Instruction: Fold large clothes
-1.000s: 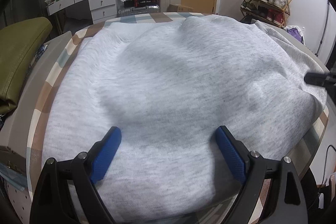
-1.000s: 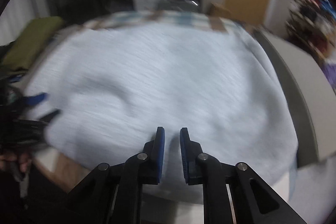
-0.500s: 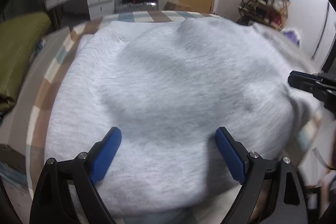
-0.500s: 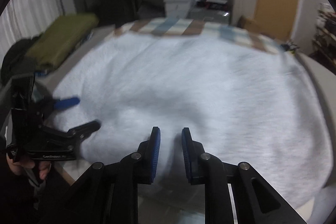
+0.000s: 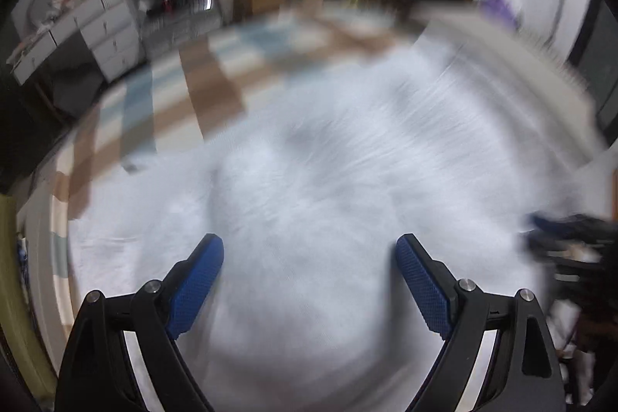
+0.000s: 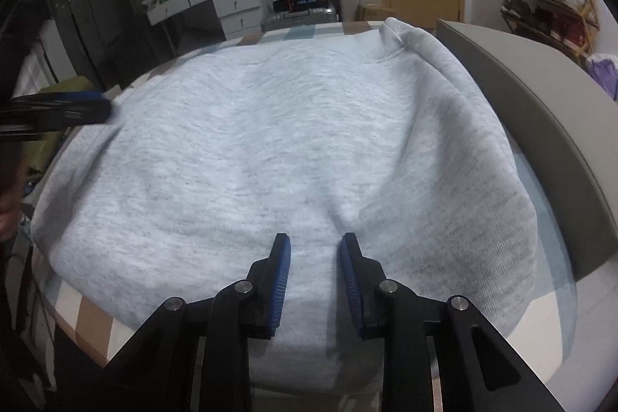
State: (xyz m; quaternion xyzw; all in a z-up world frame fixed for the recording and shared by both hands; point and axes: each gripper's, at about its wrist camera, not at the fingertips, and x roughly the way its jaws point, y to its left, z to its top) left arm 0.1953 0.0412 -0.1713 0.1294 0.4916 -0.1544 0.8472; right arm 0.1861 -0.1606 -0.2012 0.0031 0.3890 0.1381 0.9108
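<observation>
Sweatshirt (image 6: 293, 149) lies flat on the checked tabletop (image 6: 89, 315), hem at the near edge, collar at the far edge; thick, soft, floppy knit, likely to sag and drag, so you should pinch hem or shoulder seam, both layers. Left hand-held gripper (image 5: 309, 280) spread wide, empty; right hand-held gripper (image 6: 314, 269) has just been opening, nothing clamped, fabric below.

The right gripper (image 6: 314, 248) has just been opening: its blue pads, a narrow slit apart earlier, now stand wider over the grey sweatshirt (image 6: 278, 149), clamping no fabric. The left gripper (image 5: 309, 259) has swung across; its view, sharp before, is blurred, with more checked bedcover (image 5: 193, 91) showing toward 10 o'clock.
</observation>
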